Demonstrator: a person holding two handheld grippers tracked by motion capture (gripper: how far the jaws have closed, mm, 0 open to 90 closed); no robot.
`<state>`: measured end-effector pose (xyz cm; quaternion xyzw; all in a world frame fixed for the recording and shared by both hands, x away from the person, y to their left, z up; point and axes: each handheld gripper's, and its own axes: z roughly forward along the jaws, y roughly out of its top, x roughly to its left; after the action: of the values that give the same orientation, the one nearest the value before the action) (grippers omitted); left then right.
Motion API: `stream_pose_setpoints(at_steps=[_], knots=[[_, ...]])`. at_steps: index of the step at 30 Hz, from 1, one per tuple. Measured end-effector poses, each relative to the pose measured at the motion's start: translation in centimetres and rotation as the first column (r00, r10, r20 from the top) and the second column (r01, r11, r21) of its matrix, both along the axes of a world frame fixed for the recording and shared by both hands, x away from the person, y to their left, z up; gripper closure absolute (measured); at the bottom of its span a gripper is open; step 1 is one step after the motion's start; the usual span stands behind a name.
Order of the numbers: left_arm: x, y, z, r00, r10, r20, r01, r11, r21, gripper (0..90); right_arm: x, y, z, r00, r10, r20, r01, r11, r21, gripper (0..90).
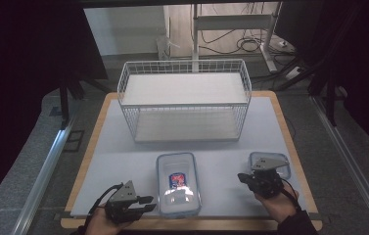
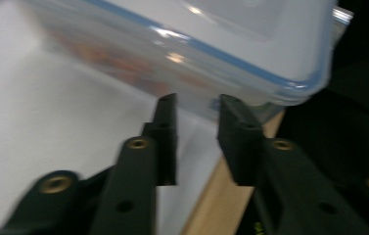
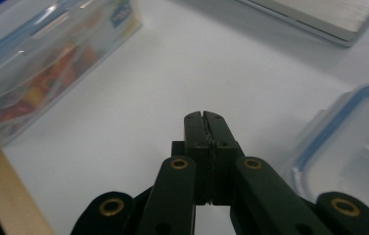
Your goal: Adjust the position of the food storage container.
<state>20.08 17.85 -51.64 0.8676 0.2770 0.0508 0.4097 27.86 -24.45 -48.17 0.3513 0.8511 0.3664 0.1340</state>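
The left claw point(image 1: 145, 203) lies low at the near left of the tabletop point(image 1: 123, 152), pointing at the near corner of the clear food box point(image 1: 178, 183). In the left gripper view its two black jaws stand partly apart, with a gap between them, and their tips are at the wall of the box; I see nothing pinched between them. The box, lid on and with colourful food inside, sits in the near middle of the tabletop, in front of the white wire basket point(image 1: 184, 100).

To the right, the right claw point(image 1: 244, 178) is fully closed and empty, just beside a smaller clear box point(image 1: 281, 164) with a blue rim.

My judgement of the risk: the box wall is smooth and wide. If the left claw only pushes the corner, the box can slide or turn toward the tabletop edge, which is close behind it.
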Motion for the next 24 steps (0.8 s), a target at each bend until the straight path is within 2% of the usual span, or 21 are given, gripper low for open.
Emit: stream_pose_setpoints(at_steps=[2, 3, 7, 9, 14, 15, 20, 21, 24], knots=[[0.0, -0.4, -0.1, 0.9999, -0.006, -0.012, 0.006, 0.9999, 0.015, 81.8, -0.3, 0.1, 0.0, 0.9999, 0.011, -0.008, -0.011, 1.000, 0.009, 89.3], [0.1, -0.6, -0.2, 0.9998, -0.007, -0.017, 0.008, 0.9997, 0.025, 81.8, -0.4, 0.2, 0.0, 0.9998, 0.015, -0.012, -0.014, 1.000, 0.011, 89.2], [0.4, -1.0, -0.3, 0.9994, -0.014, -0.032, 0.013, 0.9999, -0.008, 85.4, -0.9, 0.3, -0.1, 0.9986, 0.033, -0.042, -0.031, 0.999, 0.033, 88.3], [0.5, -1.6, -0.4, 0.9991, -0.023, -0.035, 0.022, 0.9997, -0.010, 85.9, -1.1, 0.3, -0.3, 0.9976, 0.041, -0.055, -0.039, 0.999, 0.036, 88.3], [0.8, -3.4, -0.2, 0.9983, -0.055, -0.016, 0.055, 0.9985, -0.001, 85.9, -1.8, 0.3, -0.5, 0.9965, 0.051, -0.065, -0.049, 0.998, 0.036, 88.3], [1.0, -4.3, -0.3, 0.9980, -0.063, -0.008, 0.063, 0.9980, -0.002, 85.9, -2.1, 0.3, -0.5, 0.9962, 0.053, -0.069, -0.051, 0.998, 0.039, 88.3], [1.8, -5.8, -0.3, 0.9984, -0.056, -0.004, 0.056, 0.9984, -0.006, 87.7, -2.4, 0.1, -0.6, 0.9961, 0.056, -0.069, -0.053, 0.998, 0.040, 88.4], [2.4, -6.5, -0.3, 0.9987, -0.051, -0.001, 0.051, 0.9987, -0.007, 88.3, -2.4, 0.1, -0.7, 0.9960, 0.055, -0.070, -0.053, 0.998, 0.040, 88.4], [3.0, -6.9, -0.4, 0.9986, -0.052, -0.005, 0.052, 0.9986, -0.014, 89.2, -2.4, 0.1, -0.6, 0.9961, 0.055, -0.070, -0.052, 0.998, 0.043, 88.4]])
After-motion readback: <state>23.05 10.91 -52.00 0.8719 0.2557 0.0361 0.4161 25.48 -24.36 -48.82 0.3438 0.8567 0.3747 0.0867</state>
